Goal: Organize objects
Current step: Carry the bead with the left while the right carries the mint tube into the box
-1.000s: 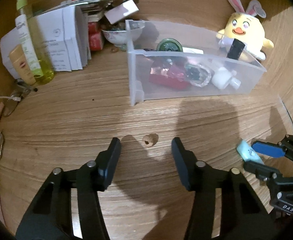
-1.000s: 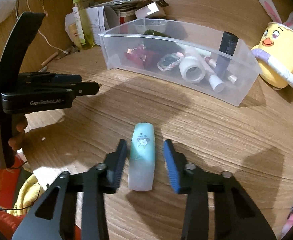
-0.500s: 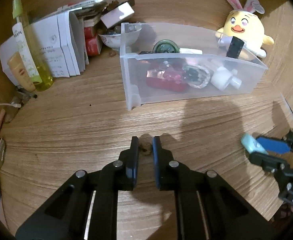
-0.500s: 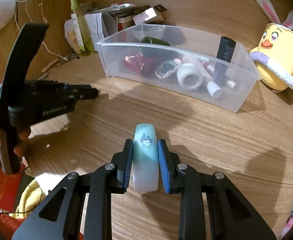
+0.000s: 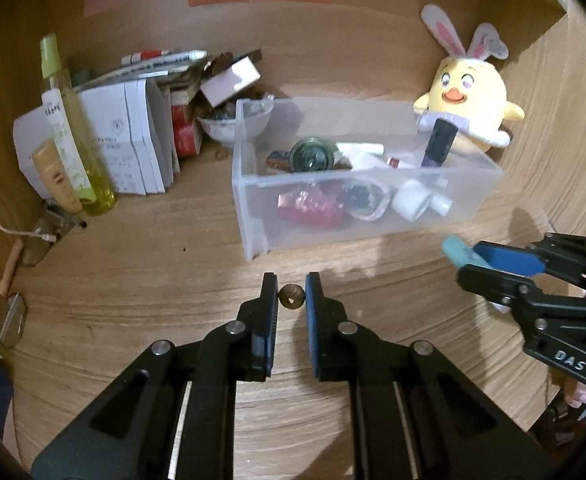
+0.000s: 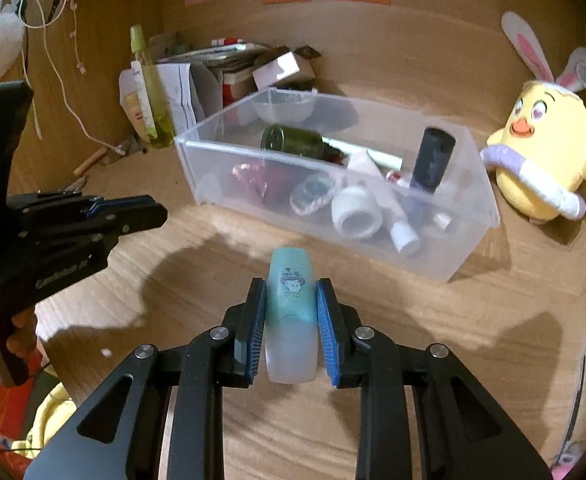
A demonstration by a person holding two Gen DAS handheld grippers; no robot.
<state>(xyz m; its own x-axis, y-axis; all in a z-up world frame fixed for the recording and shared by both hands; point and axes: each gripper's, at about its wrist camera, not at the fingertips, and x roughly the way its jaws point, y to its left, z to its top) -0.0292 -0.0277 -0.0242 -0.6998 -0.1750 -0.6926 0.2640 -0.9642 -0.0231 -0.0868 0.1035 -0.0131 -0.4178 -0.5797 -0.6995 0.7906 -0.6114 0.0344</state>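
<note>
My left gripper (image 5: 291, 295) is shut on a small brown bead (image 5: 291, 296) and holds it above the wooden desk, in front of the clear plastic bin (image 5: 357, 216). My right gripper (image 6: 291, 300) is shut on a teal and white tube (image 6: 291, 312) with a cartoon print, lifted off the desk before the bin (image 6: 253, 204). The bin holds several small items. In the left wrist view the right gripper (image 5: 489, 258) shows at the right with the tube's tip (image 5: 455, 249). In the right wrist view the left gripper (image 6: 149, 212) shows at the left.
A yellow chick plush (image 5: 469, 96) with bunny ears stands behind the bin's right end. A yellow-green spray bottle (image 5: 73, 140), paper booklets (image 5: 129, 136), boxes and a small bowl (image 5: 221, 128) crowd the back left. A white cable (image 5: 9, 232) lies at the far left. Wooden walls enclose the desk.
Both grippers closed on their objects and rose off the desk: the left on the bead, the right on the tube. Both have moved closer to the bin.
</note>
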